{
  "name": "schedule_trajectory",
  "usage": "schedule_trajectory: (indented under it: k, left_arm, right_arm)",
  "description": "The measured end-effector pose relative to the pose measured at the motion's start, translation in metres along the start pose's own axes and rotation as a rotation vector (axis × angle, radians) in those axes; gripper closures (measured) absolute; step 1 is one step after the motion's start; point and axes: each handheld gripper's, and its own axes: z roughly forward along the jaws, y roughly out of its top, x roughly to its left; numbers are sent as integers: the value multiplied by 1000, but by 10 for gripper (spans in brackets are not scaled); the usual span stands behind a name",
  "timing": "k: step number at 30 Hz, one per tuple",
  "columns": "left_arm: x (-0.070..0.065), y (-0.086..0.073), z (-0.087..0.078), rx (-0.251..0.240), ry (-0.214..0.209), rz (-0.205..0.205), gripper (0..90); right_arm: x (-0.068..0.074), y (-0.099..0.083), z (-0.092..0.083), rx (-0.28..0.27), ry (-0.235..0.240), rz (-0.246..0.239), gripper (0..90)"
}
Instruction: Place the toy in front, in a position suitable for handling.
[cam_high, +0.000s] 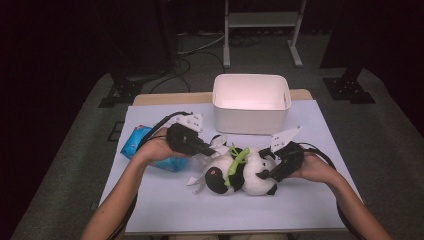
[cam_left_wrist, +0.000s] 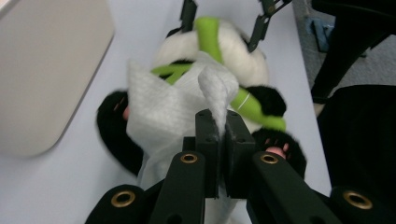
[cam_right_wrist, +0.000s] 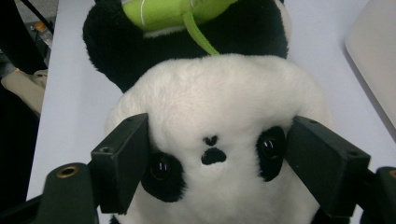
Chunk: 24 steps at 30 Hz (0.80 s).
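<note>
1. The pale lavender rectangular table top (cam_high: 165, 210) is lying lengthwise across the high view; its near strip at 6 o'clock and its right end at 3 o'clock are lying bare.
2. The white rounded plastic bin (cam_high: 251, 120) is standing at 12 o'clock of the table's middle, near the far edge, its hollow facing up. A narrow lane of table is running between its near wall and the toy.
3. The black-and-white plush panda with a green bamboo stalk (cam_high: 240, 172) is lying at the table's centre, its head towards 3 o'clock and its legs towards 9 o'clock.
4. The blue patterned soft packet (cam_high: 136, 141) is lying at 9 o'clock of the panda, close to the left edge, partly under the left hand.
5. The white crumpled tissue sheet (cam_left_wrist: 173, 100) is draping over the panda's belly, one corner rising into the left tool.
6. The left gripper (cam_left_wrist: 219, 122) is pointing from 10 o'clock towards the panda, forearm angling in from 7 o'clock. Its jaws are pinching tight on the tissue's gathered corner.
7. The right gripper (cam_right_wrist: 217, 158) is reaching in from 3 o'clock, forearm coming from 5 o'clock. Its jaws are clasping the panda's head, one pad pressing beside each eye.
</note>
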Motion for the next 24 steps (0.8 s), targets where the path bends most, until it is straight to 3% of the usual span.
schedule_trajectory:
  k: [6,10,18,20,21,24]
  left_arm:
    - [-4,20,14,-6,-39,34,870]
    - [-9,30,30,32,-75,70,868]
    - [-6,23,58,129,-84,62,862]
    - [-6,22,59,129,-85,60,860]
    - [-6,22,60,128,-86,61,860]
    - [-5,21,60,127,-84,61,859]
  right_arm:
    - [0,-1,0,-8,0,-4,218]
    - [0,-2,0,-12,-1,-2,218]
    - [2,1,-4,-16,-12,-20,213]
    - [3,2,-6,-17,-15,-29,219]
    - [4,6,-11,-17,-22,-53,277]
    - [7,10,-17,-46,-23,-65,314]
